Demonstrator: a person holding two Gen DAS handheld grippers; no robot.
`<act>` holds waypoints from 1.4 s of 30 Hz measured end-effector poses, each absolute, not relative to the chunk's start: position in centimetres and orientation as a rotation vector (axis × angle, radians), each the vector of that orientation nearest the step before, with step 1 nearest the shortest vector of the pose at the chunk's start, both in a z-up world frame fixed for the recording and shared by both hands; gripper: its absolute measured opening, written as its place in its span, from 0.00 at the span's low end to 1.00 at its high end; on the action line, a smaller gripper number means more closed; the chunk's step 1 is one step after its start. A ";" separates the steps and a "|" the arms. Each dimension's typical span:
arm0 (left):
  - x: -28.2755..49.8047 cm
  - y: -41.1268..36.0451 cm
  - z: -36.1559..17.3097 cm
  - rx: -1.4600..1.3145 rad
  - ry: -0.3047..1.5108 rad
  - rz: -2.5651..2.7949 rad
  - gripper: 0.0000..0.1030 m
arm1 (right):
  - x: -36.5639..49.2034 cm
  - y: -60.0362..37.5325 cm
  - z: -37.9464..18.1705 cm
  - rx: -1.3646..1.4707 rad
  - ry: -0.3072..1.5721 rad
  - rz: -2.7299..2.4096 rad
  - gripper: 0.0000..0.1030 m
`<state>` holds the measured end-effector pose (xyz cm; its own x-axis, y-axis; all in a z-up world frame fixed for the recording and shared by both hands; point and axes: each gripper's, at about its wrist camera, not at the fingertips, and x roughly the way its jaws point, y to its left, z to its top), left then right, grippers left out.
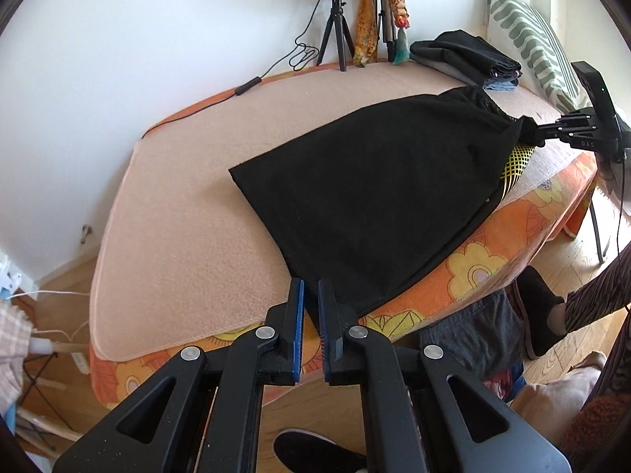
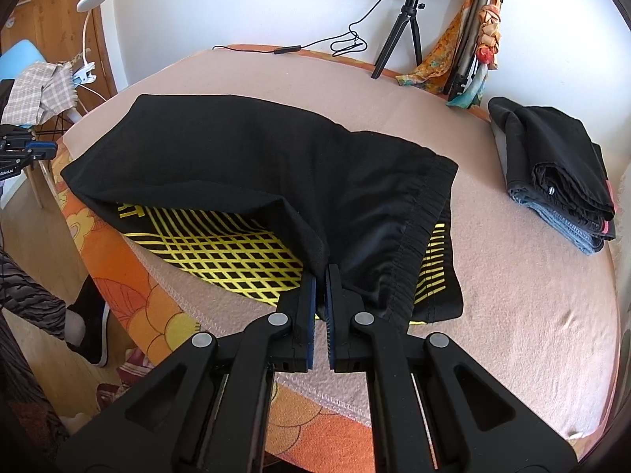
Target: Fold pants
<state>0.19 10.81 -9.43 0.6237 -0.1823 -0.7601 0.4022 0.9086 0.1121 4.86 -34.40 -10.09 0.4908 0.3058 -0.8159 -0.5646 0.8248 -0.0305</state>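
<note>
Black pants [image 1: 378, 197] with a yellow grid print [image 2: 221, 252] lie folded over on the beige blanket [image 1: 189, 181]. In the left wrist view my left gripper [image 1: 311, 289] is shut on the near leg-end corner of the pants at the bed's front edge. In the right wrist view my right gripper [image 2: 321, 276] is shut on the black upper layer [image 2: 276, 165] beside the elastic waistband [image 2: 418, 236], lifting it a little off the printed layer. The right gripper also shows in the left wrist view [image 1: 532, 134] at the far end of the pants.
A stack of folded dark clothes [image 2: 560, 169] sits at the back right of the bed. A ring light on a tripod [image 1: 335, 19] and hanging scarves [image 2: 473, 39] stand against the wall. A patterned pillow [image 1: 528, 35] lies at the right. The person's feet [image 1: 540, 307] and clothes are on the floor.
</note>
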 end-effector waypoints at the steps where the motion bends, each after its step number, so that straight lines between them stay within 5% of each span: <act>1: 0.4 10.5 -8.9 0.280 0.821 -0.344 0.06 | 4.7 -34.9 -9.9 -0.288 0.925 0.546 0.04; 3: 1.1 9.7 -8.2 0.261 0.801 -0.361 0.06 | 4.4 -36.3 -9.1 -0.194 0.937 0.569 0.09; 7: 2.7 7.3 -7.9 0.229 0.771 -0.416 0.09 | 4.4 -39.4 -7.3 0.024 0.900 0.545 0.49; 8: 3.1 6.6 -8.0 0.218 0.770 -0.432 0.09 | 4.7 -40.1 -7.1 0.075 0.896 0.526 0.49; 33: 4.9 2.6 -14.1 0.289 0.914 -0.505 0.09 | 8.0 -44.8 -14.8 0.722 1.181 0.378 0.49; 36: 4.9 2.9 -14.5 0.281 0.928 -0.503 0.09 | 8.3 -44.8 -14.9 0.727 1.179 0.369 0.44; 39: 4.9 3.1 -14.5 0.272 0.927 -0.500 0.09 | 8.2 -45.1 -15.5 0.771 1.182 0.376 0.28; 42: 4.9 3.1 -14.5 0.266 0.929 -0.500 0.09 | 8.1 -45.0 -15.2 0.737 1.160 0.362 0.25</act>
